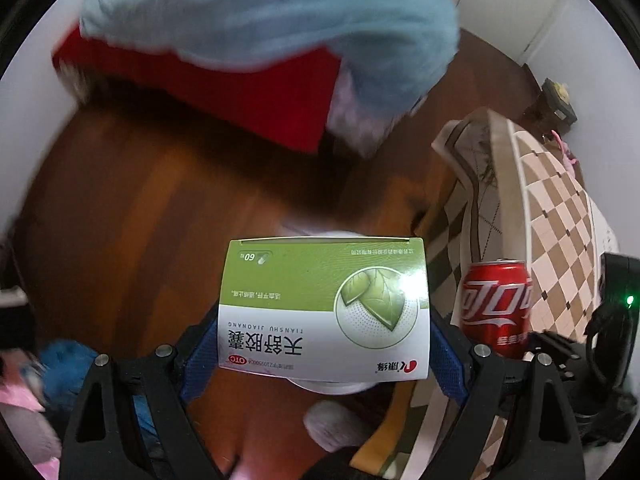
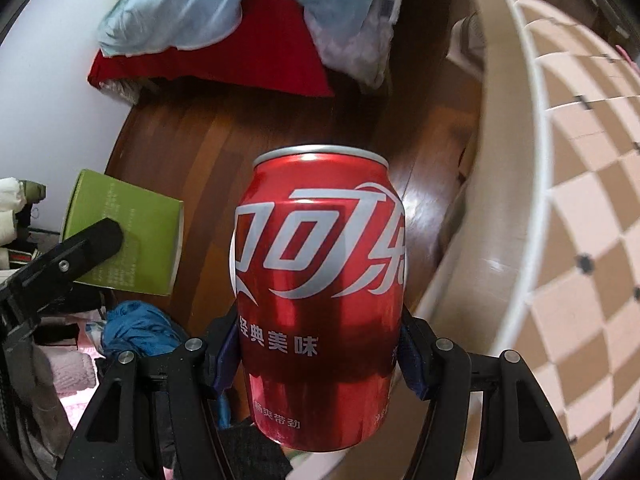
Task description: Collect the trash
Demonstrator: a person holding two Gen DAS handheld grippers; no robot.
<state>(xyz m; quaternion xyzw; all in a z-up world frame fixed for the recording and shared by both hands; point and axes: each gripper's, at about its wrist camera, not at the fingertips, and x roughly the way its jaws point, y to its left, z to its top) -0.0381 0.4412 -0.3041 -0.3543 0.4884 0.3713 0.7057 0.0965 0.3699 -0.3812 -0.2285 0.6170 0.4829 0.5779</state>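
While your left gripper (image 1: 324, 344) is clamping the green-and-white box (image 1: 324, 308) above the wooden floor (image 1: 140, 200), your right gripper (image 2: 320, 354) is gripping the red can (image 2: 320, 296) just right of it.

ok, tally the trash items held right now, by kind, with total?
Red soda can, clamped in the right gripper: 1
Green-and-white medicine box, clamped in the left gripper: 1
Total: 2
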